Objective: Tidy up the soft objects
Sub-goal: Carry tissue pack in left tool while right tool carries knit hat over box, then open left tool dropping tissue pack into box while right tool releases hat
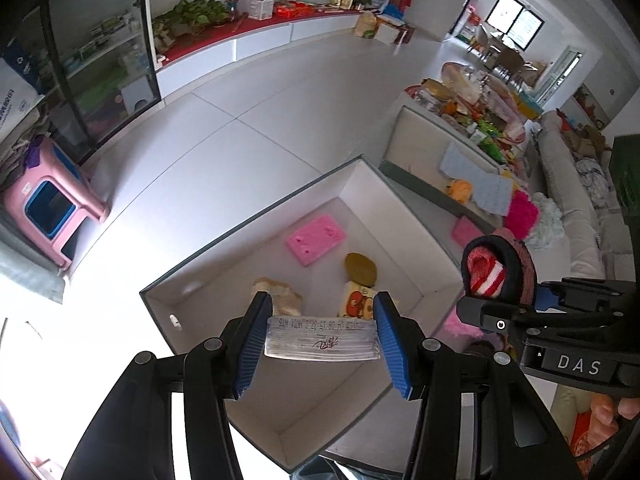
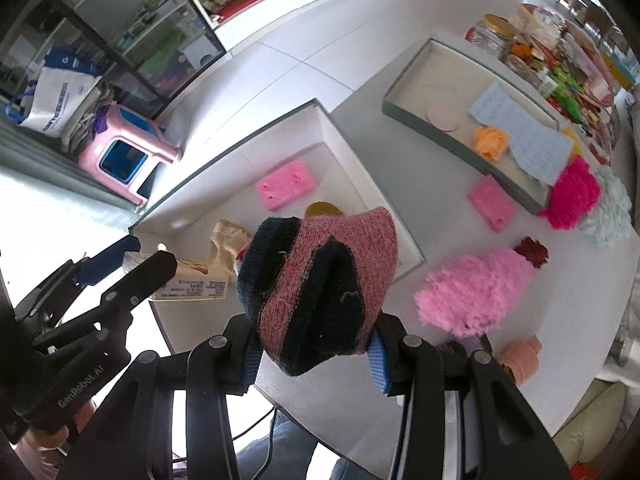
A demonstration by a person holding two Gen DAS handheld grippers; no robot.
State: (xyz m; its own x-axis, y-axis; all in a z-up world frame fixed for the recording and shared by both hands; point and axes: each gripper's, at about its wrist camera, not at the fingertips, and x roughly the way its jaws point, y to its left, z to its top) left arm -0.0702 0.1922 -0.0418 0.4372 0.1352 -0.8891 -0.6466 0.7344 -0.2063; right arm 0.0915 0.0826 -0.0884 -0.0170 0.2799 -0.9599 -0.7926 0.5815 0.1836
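The left tool (image 1: 322, 338) is closed on a tissue packet (image 1: 320, 338), held above the near white box (image 1: 360, 184). The right tool (image 2: 314, 354) grips a knitted sock bundle (image 2: 320, 284) just beside that box's right wall. Inside the box already lie a pink sponge (image 1: 316, 239), a brown pad (image 1: 361, 269) and a beige cloth (image 1: 282, 294). To the box's right, a fluffy pink item (image 2: 476, 292), another pink sponge (image 2: 492, 202) and a magenta puff (image 2: 572, 196) sit loose on the bench (image 2: 420, 152), so sorting looks roughly half done.

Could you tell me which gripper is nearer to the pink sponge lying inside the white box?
Left. The left gripper hangs over the box holding a packet, short of the pink sponge; the right gripper is beside the box.
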